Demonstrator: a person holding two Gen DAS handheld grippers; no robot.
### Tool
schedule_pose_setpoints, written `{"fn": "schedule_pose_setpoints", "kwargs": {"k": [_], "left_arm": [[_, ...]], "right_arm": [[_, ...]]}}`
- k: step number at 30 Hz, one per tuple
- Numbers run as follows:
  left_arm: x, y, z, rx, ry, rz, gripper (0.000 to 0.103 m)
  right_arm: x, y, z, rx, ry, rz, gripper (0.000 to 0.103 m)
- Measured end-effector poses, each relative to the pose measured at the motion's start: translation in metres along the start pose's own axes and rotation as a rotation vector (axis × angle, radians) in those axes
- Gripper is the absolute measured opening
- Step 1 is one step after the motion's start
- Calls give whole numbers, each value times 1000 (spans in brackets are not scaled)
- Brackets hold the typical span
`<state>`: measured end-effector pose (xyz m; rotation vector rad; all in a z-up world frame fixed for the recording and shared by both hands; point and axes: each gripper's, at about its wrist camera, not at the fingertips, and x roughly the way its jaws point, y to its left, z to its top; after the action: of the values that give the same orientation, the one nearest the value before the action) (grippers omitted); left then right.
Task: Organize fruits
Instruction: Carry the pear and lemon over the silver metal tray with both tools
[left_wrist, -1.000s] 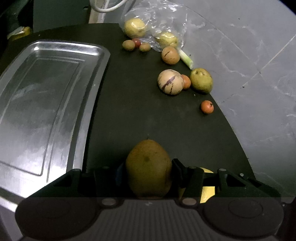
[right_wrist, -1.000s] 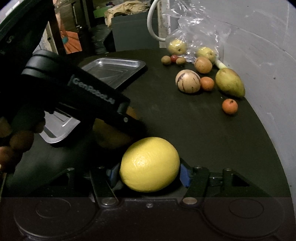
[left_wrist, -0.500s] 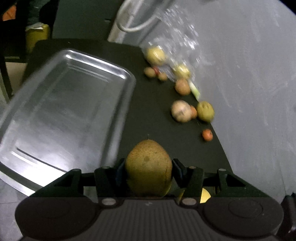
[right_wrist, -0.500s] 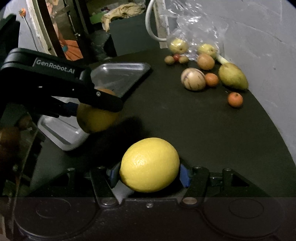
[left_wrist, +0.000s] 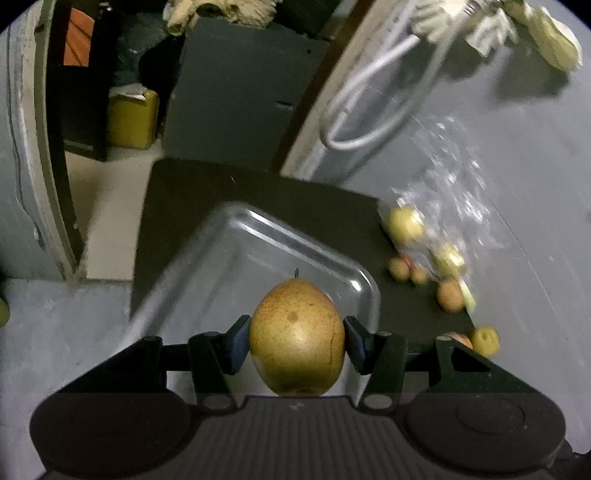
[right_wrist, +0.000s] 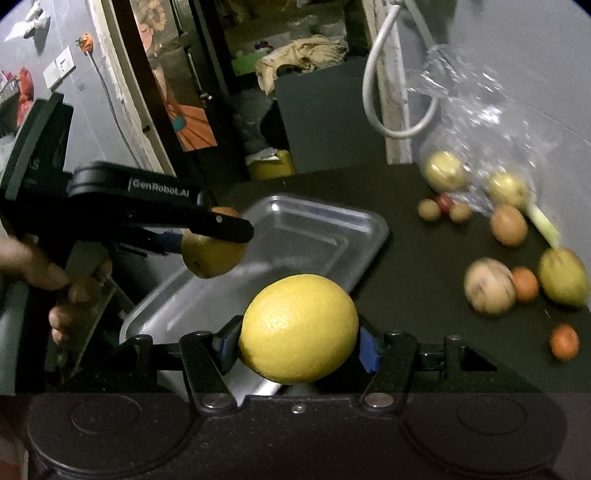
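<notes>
Our left gripper (left_wrist: 297, 338) clenches the pear (left_wrist: 297, 336), stem toward twelve o'clock, over the tray (left_wrist: 236, 243); our right gripper (right_wrist: 299, 341) grasps the lemon (right_wrist: 298, 328), long axis three-to-nine.

Bare metal tray (right_wrist: 369, 229); loose fruits (right_wrist: 489, 286) well apart, beside wall.

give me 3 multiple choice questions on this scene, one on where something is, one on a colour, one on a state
1. Where is the brown speckled pear?
A. on the black table
B. held above the shiny metal tray
C. in the clear plastic bag

2. What colour is the round fruit in the right hand-held gripper?
A. yellow
B. red
C. purple

3. What is the state of the left hand-held gripper?
A. open, holding nothing
B. lying on the table
C. shut on the pear

Answers: 1 B, the tray shows behind and below the pear; 2 A, it is a yellow lemon; 3 C, both pads press the pear's sides.
</notes>
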<state>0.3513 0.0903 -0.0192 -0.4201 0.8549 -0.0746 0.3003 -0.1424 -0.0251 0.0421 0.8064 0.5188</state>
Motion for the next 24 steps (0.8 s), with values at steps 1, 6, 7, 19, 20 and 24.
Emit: {"fn": "schedule_pose_setpoints", "kwargs": {"k": [1, 6, 7, 19, 20, 24], "left_arm": [[4, 3, 4, -2, -10, 3, 57], [32, 15, 31, -4, -27, 9, 57], [37, 16, 35, -6, -30, 8, 57], [83, 19, 59, 4, -22, 42, 57], [85, 20, 59, 1, -19, 41, 57], [89, 21, 59, 9, -12, 46, 57]], "right_arm": [[6, 0, 6, -1, -2, 1, 63], [46, -8, 35, 15, -7, -14, 63], [55, -10, 40, 21, -7, -22, 63], [123, -29, 75, 34, -5, -88, 63], [126, -29, 76, 36, -3, -87, 63], [136, -27, 79, 39, 7, -82, 63]]}}
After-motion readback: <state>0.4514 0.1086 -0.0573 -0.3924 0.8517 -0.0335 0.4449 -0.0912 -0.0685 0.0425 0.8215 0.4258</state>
